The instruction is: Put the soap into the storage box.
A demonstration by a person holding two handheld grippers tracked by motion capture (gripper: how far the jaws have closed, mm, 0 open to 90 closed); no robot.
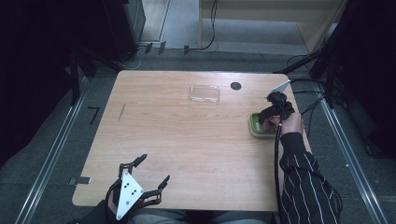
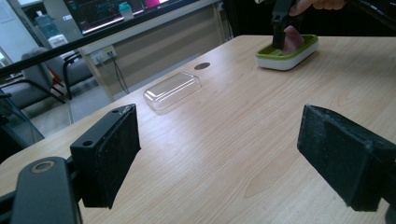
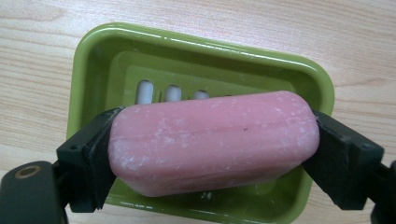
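Over green soap dish (image 3: 88, 70) | right gripper (image 3: 212, 149) jaws clamp pink soap (image 3: 212, 140)

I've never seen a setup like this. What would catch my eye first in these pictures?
Probably the pink bar of soap, clamped at its two ends by the right gripper just above a green plastic soap dish with drain slots at the right edge of the light wooden table. Next, the left gripper waits wide open at the near edge, and a clear plastic lid lies alone toward the far side.
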